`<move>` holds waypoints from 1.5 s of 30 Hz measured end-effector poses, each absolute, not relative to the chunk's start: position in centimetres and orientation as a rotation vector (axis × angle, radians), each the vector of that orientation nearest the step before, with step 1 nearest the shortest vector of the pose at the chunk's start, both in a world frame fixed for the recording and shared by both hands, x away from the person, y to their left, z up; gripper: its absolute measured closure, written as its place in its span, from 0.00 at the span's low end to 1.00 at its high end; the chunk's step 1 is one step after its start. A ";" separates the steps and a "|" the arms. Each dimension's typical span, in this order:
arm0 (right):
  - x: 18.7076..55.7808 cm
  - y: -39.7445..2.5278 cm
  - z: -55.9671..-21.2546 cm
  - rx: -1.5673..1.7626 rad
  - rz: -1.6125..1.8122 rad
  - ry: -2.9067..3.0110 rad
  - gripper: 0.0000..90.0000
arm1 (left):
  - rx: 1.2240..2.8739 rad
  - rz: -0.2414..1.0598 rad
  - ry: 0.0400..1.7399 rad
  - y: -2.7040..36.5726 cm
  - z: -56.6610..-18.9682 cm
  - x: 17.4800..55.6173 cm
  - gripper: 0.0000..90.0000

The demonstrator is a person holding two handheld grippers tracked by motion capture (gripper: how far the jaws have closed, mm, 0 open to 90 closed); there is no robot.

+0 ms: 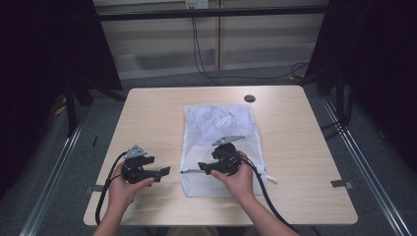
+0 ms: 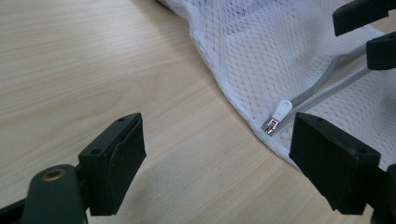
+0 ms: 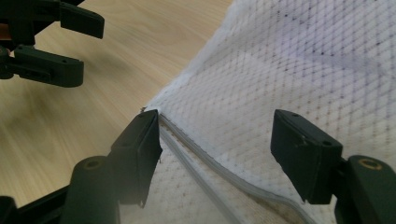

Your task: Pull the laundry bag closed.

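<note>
A white mesh laundry bag (image 1: 219, 125) lies flat at the table's middle, with pale fabric showing through its far half. Its grey zipper (image 2: 327, 88) runs across the near end, partly open, with a white pull tab (image 2: 281, 111) at the bag's left edge. My left gripper (image 1: 164, 171) is open just left of that edge, and the pull tab sits close to its right jaw (image 2: 217, 135). My right gripper (image 1: 201, 167) rests over the bag's near part, open, its jaws straddling the zipper line (image 3: 217, 126). The two grippers point at each other.
The light wooden table (image 1: 147, 113) has a small black disc (image 1: 250, 98) near its far edge. A white tag (image 1: 270, 179) sticks out at the bag's near right. Cables (image 1: 201, 54) trail on the floor beyond the table, with dark curtains on both sides.
</note>
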State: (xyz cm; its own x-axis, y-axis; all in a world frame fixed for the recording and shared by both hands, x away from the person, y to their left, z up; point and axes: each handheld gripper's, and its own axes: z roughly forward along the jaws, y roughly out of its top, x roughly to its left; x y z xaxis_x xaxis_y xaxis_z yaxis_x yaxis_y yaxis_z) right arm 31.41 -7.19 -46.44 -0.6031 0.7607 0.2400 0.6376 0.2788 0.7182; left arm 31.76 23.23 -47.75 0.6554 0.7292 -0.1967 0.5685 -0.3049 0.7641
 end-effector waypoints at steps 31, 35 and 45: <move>31.9 -2.7 -47.7 1.334 1.290 2.438 0.60 | 1.978 0.224 1.029 24.0 -47.7 31.7 0.19; 32.2 -2.2 -47.9 1.362 1.275 2.438 0.64 | 1.978 0.228 1.033 24.0 -47.7 31.7 0.19; 32.4 -1.2 -48.7 1.465 1.246 2.458 0.74 | 1.969 0.221 1.037 24.2 -47.8 31.8 0.19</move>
